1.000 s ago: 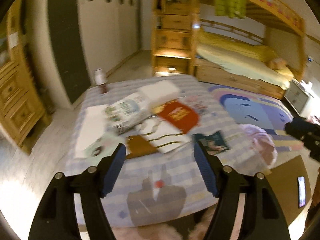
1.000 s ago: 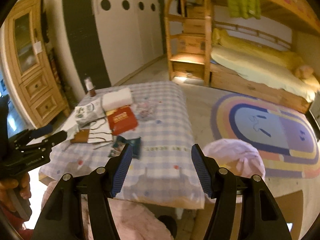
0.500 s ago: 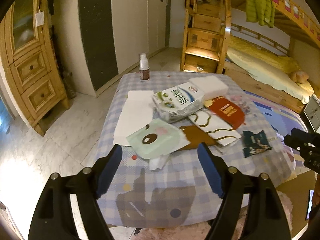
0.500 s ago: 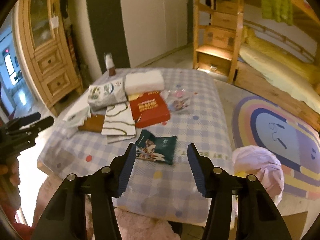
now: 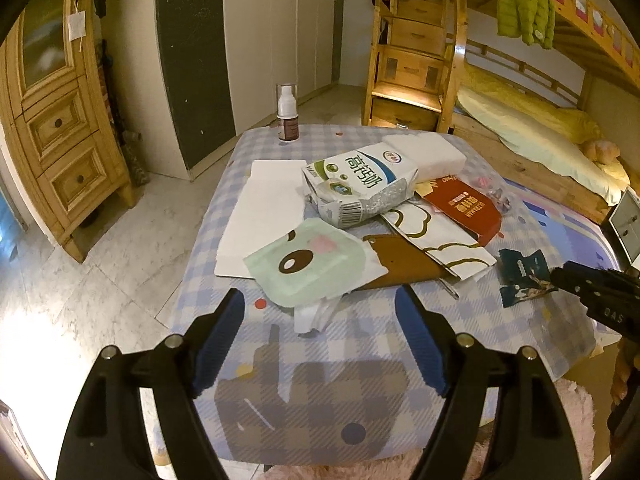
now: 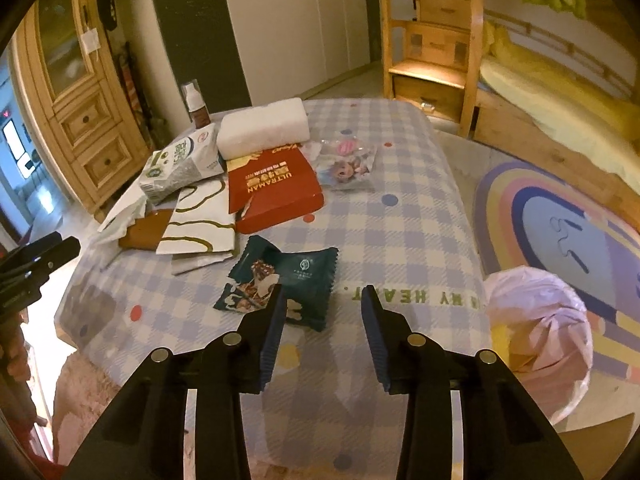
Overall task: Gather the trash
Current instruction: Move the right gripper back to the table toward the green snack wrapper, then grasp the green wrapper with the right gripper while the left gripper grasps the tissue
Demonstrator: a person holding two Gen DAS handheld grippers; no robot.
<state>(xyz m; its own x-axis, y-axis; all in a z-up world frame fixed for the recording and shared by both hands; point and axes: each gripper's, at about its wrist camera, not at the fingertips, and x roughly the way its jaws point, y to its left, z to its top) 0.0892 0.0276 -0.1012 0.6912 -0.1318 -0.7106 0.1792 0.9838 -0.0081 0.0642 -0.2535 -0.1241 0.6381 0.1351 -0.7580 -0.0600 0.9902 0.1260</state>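
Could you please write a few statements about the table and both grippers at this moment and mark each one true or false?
1. Both the left gripper and the right gripper are open. True.
2. The dark green wrapper is clamped in the right gripper. False: it lies on the tablecloth, ungripped.
3. The milk carton stands upright. False: it lies on its side.
4. A pump bottle stands at the table's far edge. True.

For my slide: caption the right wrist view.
Open right gripper hovers over a dark green snack wrapper on the checkered table.
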